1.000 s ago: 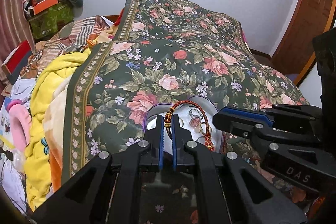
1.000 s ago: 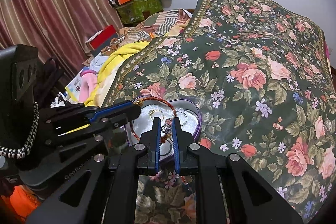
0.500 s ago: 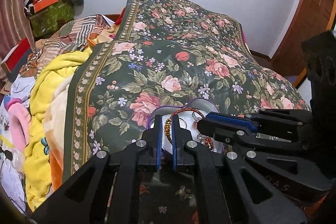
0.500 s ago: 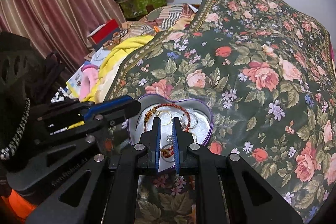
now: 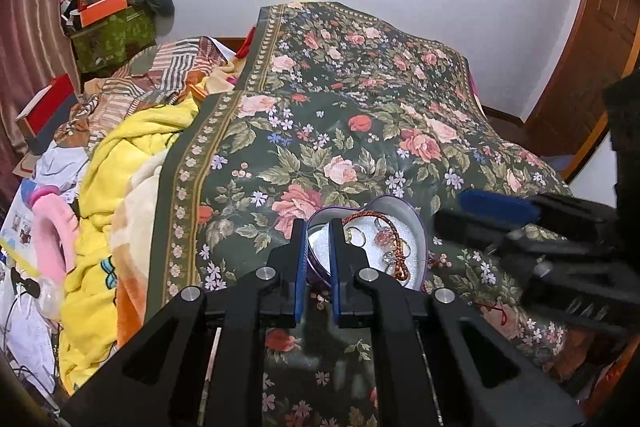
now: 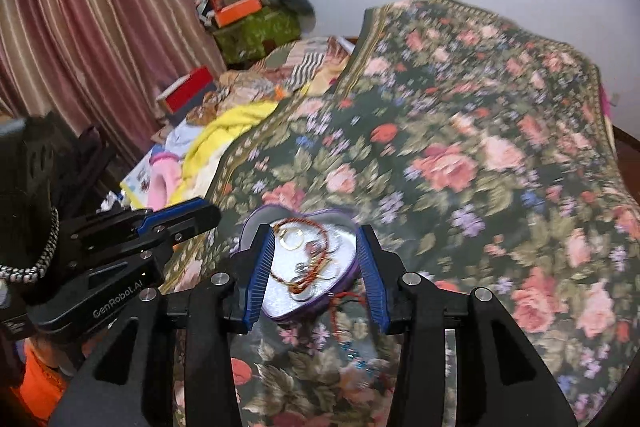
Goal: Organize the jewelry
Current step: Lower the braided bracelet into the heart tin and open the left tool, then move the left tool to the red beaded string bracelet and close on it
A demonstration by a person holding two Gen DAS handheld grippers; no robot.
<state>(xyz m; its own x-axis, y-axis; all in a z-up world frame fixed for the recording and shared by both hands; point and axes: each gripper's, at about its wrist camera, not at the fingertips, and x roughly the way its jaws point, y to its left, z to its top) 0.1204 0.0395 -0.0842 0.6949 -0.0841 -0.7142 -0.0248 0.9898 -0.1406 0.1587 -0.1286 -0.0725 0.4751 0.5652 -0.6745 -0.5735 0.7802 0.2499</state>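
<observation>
- Jewelry sits in a purple heart-shaped tin (image 6: 256,223) with a silver inside, on the dark green bedspread with pink roses (image 6: 460,155).
- In the tin lie a red and gold braided cord bracelet (image 6: 316,227), a gold ring (image 6: 292,239) and some small silver bits that are too tangled to tell apart.
- White letters on the black left gripper (image 6: 192,215) read "GenRobot.AI". No other writing can be read.
- Its blue-padded fingers (image 5: 300,259) are close together with nothing between them, just in front of the tin's edge.
- Black right gripper (image 6: 316,263) hangs over the tin, its blue pads opening apart, not touching the jewelry.
- Right wrist view is blurry, so the roses look smeared.
- Part of the tin hides behind the left fingers in the left wrist view.
- A red thread (image 6: 340,301) pokes out by the tin's near edge; its end is hard to see.
</observation>
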